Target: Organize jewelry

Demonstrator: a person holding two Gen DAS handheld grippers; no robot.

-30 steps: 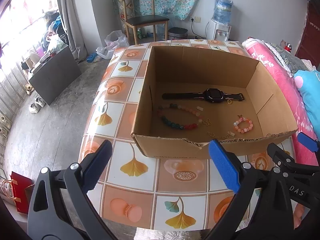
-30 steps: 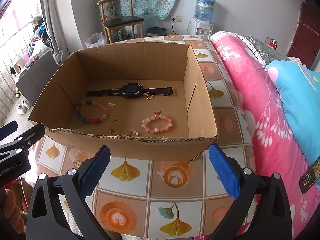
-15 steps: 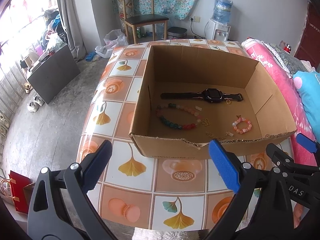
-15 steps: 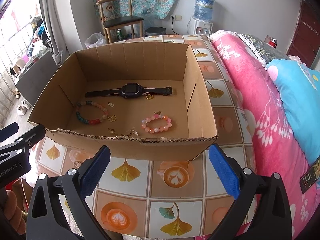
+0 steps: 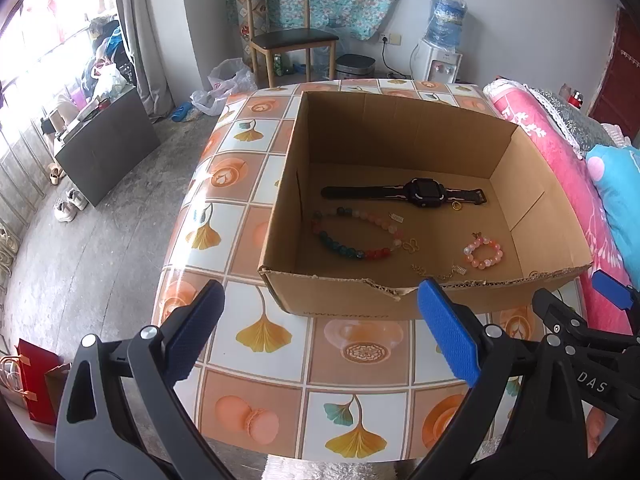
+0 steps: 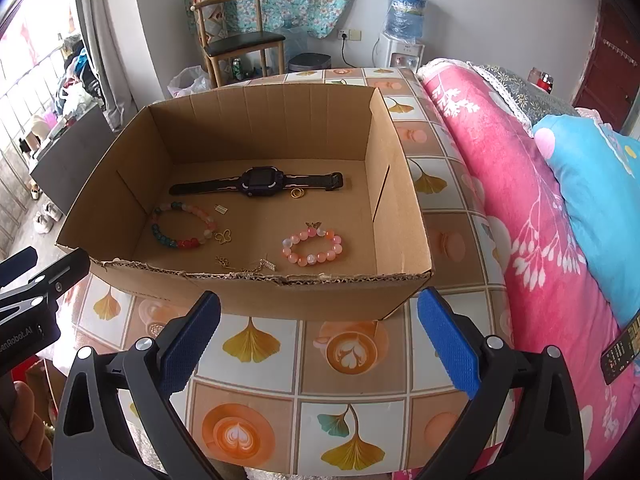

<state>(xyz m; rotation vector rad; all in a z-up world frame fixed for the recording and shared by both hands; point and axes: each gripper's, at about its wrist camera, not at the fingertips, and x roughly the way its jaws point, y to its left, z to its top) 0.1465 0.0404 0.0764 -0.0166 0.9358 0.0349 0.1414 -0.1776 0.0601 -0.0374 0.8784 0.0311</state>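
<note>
- An open brown cardboard box (image 6: 400, 216) sits on a table covered in orange-and-white tiled oilcloth printed with ginkgo leaves (image 6: 352, 396), holding all the jewelry in view.
- A black smartwatch with a dark strap (image 6: 262, 181) lies flat along the box floor toward the far wall, with a small gold ring (image 6: 297, 193) just beside its strap on the near side.
- A long string of green, red and pale pink beads (image 5: 354, 234) forms a loop on the left part of the floor, a gold butterfly-shaped charm (image 6: 224, 236) at its near right end and a tiny silver tag (image 6: 221, 209) close by.
- A small pink-and-orange bead bracelet with a butterfly clasp (image 6: 314, 246) rests to the right of the loop, apart from it.
- A thin gold chain (image 6: 246, 265) lies close against the near wall, whose top edge is torn.
- The left gripper (image 5: 320, 328), black with blue ribbed pads, hovers over the table in front of the box, jaws spread wide and holding nothing.
- The right gripper (image 6: 320, 330) hangs at the same near side, jaws equally wide apart and empty.
- A pink floral quilt (image 6: 520, 184) and a blue pillow (image 6: 596, 184) lie on the right of the table.
- A wooden chair with a dark seat (image 5: 292, 32) and a water dispenser (image 5: 442, 52) stand against the far wall.
</note>
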